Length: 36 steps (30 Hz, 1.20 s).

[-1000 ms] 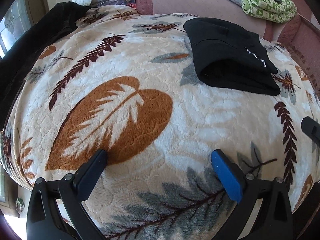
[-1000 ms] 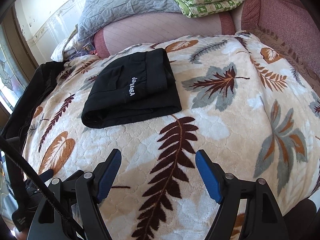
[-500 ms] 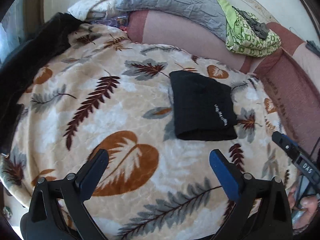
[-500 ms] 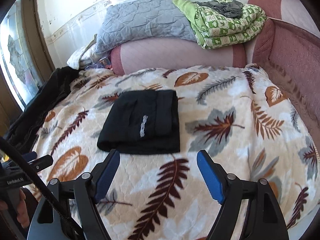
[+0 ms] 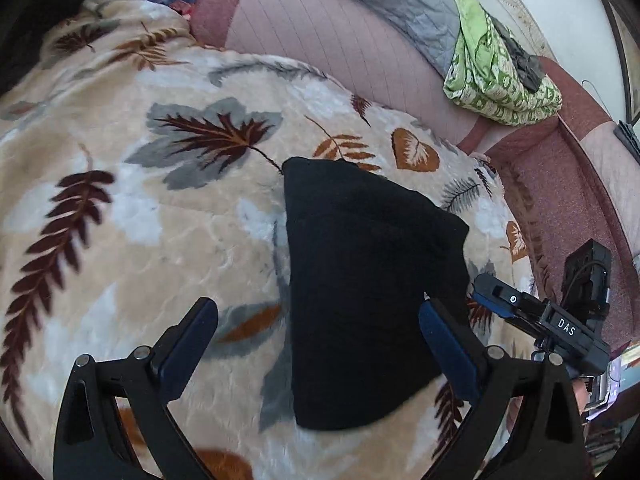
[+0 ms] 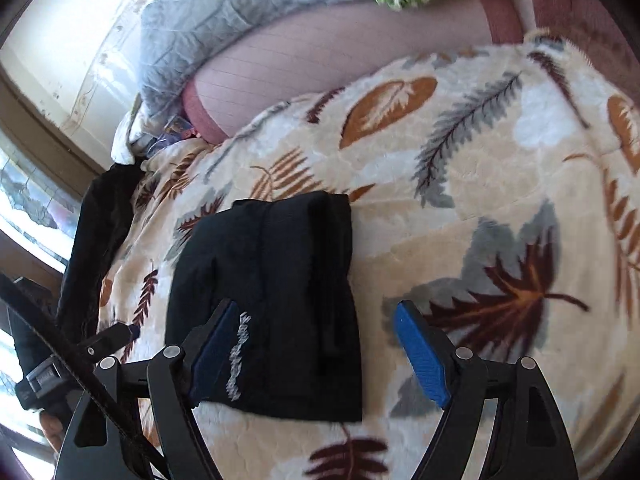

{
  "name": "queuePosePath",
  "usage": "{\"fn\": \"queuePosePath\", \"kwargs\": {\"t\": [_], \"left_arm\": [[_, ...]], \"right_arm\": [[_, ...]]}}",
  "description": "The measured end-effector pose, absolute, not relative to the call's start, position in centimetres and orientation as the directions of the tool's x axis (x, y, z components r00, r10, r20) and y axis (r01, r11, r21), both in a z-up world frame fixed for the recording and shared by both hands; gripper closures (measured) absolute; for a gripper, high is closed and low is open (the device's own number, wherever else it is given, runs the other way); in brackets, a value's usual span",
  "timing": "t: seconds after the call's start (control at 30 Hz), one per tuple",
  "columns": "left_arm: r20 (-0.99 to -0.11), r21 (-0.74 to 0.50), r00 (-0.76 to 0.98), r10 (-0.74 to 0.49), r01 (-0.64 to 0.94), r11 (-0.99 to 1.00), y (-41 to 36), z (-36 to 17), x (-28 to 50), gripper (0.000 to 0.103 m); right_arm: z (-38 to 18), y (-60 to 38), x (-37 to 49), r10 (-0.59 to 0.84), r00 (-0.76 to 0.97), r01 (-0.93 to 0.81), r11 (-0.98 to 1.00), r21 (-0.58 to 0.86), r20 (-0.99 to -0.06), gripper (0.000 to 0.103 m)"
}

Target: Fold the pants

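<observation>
Black pants (image 5: 368,292) lie folded into a compact block on a leaf-printed blanket (image 5: 152,216) covering the bed, with white lettering (image 6: 237,356) showing near the 7 o'clock corner in the right wrist view. The left gripper (image 5: 316,336) hovers over them, its fingers wide apart and empty. The right gripper (image 6: 318,340) hangs likewise, fingers spread, one fingertip (image 6: 216,332) over the cloth. At 1 o'clock in the left view, a green quilt (image 5: 500,76) rests on a pink bolster (image 5: 344,44).

Black pants (image 5: 368,300) lie folded into a compact rectangle on leaf-patterned blanket (image 5: 160,220).
</observation>
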State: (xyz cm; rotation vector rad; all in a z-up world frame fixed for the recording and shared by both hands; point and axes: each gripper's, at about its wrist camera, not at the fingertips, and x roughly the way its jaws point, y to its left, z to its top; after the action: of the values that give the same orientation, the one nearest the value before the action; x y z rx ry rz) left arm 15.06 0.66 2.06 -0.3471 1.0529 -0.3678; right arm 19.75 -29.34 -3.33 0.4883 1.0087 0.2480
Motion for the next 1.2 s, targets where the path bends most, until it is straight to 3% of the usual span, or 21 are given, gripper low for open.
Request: {"fn": "queuePosePath", "kwargs": {"t": [0.2,0.3,0.33,0.37,0.47,0.57,0.77,0.9,0.93,1.07,1.2], "left_arm": [[-0.793,-0.483,0.342,-0.504,0.151,0.862,-0.8,-1.6,18.4,0.003],[-0.778,-0.472,0.361,-0.513,0.202,0.858,-1.2,-1.6,18.3,0.004],[-0.773,-0.478,0.354,-0.526,0.221,0.85,-1.4,-1.5,18.4,0.021],[-0.763,-0.501,0.335,-0.553,0.235,0.833,-1.7,-1.4,18.6,0.046],[-0.751,-0.523,0.335,-0.569,0.225,0.822,-2.1,-1.1,19.2,0.047],[-0.737,-0.512,0.377,-0.561,0.23,0.827,-2.4,-0.3,19.5,0.047],[-0.716,-0.483,0.444,-0.54,0.244,0.841,-2.4,0.8,21.3,0.047],[-0.765,-0.429,0.45,-0.46,0.176,0.886,-2.2,-0.6,22.6,0.041],[-0.771,-0.432,0.441,-0.46,0.169,0.886,-2.1,-1.1,22.6,0.035],[-0.763,-0.445,0.449,-0.465,0.156,0.882,-1.2,0.2,21.9,0.035],[-0.703,-0.467,0.525,-0.48,0.167,0.868,0.1,3.1,19.5,0.035]], "right_arm": [[-7.5,-28.6,22.6,0.563,0.449,0.005,0.775,0.632,-0.694,0.021],[-8.8,-27.7,23.5,0.593,0.436,-0.006,0.754,0.657,-0.676,0.028],[-8.9,-27.4,23.7,0.606,0.429,-0.016,0.746,0.665,-0.67,0.041],[-8.9,-27.3,24.0,0.625,0.415,-0.022,0.734,0.679,-0.661,0.051],[-7.9,-27.0,24.1,0.644,0.421,-0.045,0.718,0.695,-0.639,0.063],[-6.2,-26.5,24.1,0.631,0.454,-0.082,0.733,0.676,-0.629,0.066],[-4.1,-26.8,25.5,0.604,0.525,-0.109,0.746,0.656,-0.599,0.066],[-5.3,-26.9,26.7,0.589,0.527,-0.074,0.749,0.658,-0.612,0.065],[-5.9,-26.9,26.8,0.571,0.518,-0.05,0.764,0.643,-0.637,0.063],[-7.6,-27.5,26.8,0.501,0.481,0.037,0.808,0.588,-0.719,0.039],[-5.0,-28.8,25.7,0.467,0.555,0.046,0.809,0.586,-0.688,0.036]]}}
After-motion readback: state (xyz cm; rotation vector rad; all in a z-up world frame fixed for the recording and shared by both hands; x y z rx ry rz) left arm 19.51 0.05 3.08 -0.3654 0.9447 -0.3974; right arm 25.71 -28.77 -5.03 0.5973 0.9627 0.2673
